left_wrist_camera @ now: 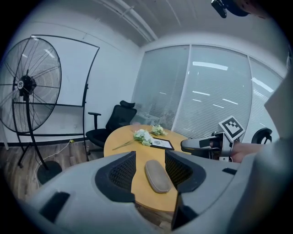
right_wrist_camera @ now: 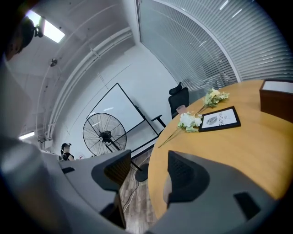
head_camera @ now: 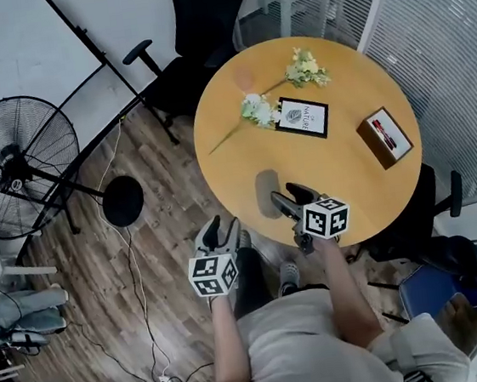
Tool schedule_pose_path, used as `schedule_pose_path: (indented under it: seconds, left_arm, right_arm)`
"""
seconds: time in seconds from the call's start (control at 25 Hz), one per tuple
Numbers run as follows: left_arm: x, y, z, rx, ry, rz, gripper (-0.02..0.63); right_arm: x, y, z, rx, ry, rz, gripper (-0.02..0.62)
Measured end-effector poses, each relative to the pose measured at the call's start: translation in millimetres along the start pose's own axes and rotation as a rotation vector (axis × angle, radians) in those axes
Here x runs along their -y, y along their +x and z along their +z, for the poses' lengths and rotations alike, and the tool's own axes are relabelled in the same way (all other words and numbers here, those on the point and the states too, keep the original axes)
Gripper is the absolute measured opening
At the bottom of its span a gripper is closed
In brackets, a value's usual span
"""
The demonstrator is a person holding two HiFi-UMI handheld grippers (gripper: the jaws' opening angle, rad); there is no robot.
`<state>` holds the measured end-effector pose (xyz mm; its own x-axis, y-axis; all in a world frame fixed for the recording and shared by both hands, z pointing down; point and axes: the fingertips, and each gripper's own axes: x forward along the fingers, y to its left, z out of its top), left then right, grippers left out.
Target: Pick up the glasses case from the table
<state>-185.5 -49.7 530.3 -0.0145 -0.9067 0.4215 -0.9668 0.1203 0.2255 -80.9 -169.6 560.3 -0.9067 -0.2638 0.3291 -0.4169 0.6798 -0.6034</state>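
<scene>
On the round wooden table (head_camera: 367,188), near the edge closest to the person, lies the grey glasses case (head_camera: 266,193). In the right gripper view it is almost all hidden behind one jaw. Only a thin grey strip peeks out, and it is too small to be sure of. The brown box (head_camera: 384,137) is cut off at the side of that same view. In the head view the person's head cannot be seen, only shoulders and two arms.

There is one glasses case, one framed picture (head_camera: 303,118), one brown box and one big fan (head_camera: 17,164). There are two bunches of white flowers (head_camera: 259,109) and two grippers.

The left gripper (head_camera: 224,225) is off the table, over the wood floor (head_camera: 102,270), just beside the table edge. Its jaws are spread apart with nothing in them. In its own view the case shows in the gap, but it lies farther off on the table and nothing touches it.

The right gripper (head_camera: 290,195) is over the table edge, right next to the case. I cannot tell if it touches the case. Its jaws are spread too and pinch nothing. Their gap shows only table edge and floor.

Both grippers point ahead and tip a little down. Both arms reach forward from the body.
</scene>
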Motion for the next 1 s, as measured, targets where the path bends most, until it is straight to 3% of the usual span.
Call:
schedule_pose_path:
  seconds: [0.56, 1.0]
  left_arm:
    - [-53, 72, 5, -0.101, -0.001, -0.117, 0.183]
    - [-67, 137, 14, -0.160, 0.008, -0.280, 0.183]
  right_arm:
    - [46, 43, -15, -0.012, 0.094, -0.167, 0.236]
    - [69, 62, -16, -0.018, 0.121, -0.282, 0.236]
